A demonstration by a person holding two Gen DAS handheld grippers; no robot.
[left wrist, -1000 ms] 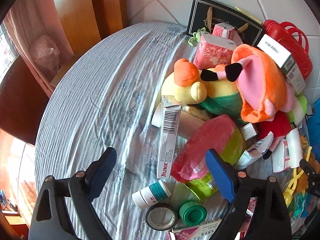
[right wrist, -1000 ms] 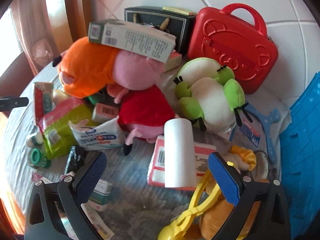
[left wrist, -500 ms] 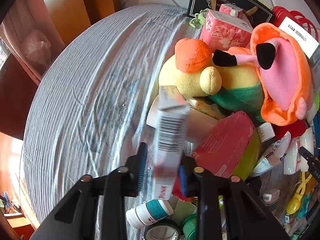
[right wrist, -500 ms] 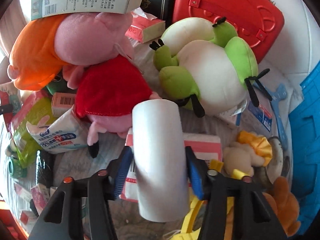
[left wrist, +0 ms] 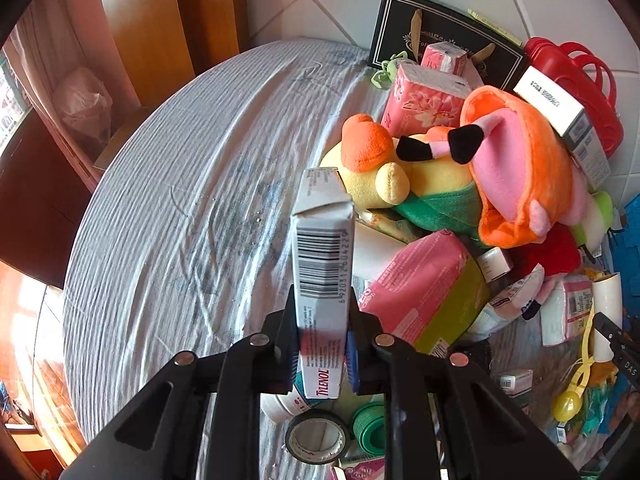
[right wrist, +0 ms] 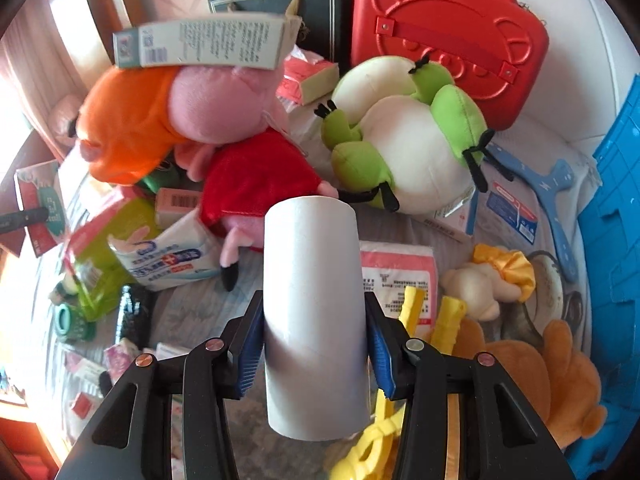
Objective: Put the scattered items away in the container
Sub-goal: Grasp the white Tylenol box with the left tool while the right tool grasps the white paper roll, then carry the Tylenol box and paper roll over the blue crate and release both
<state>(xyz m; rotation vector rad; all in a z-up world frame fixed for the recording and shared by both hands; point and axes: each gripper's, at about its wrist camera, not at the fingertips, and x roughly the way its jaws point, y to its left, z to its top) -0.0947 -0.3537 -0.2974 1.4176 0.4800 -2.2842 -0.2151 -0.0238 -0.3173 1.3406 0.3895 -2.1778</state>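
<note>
My left gripper is shut on a long white Tylenol box and holds it up off the round table. My right gripper is shut on a white roll and holds it above the clutter. A blue crate stands at the right edge of the right wrist view. The pile holds an orange-hooded pink plush, a green and white frog plush and a yellow plush.
A red case and a dark box lean at the wall. Pink tissue packs, tape rolls, a small bottle, yellow tongs and a brown plush lie about. The table's left half shows bare cloth.
Both grippers closed from open: the left on the Tylenol box, the right on the white roll. Both objects have since been lifted off the pile.
</note>
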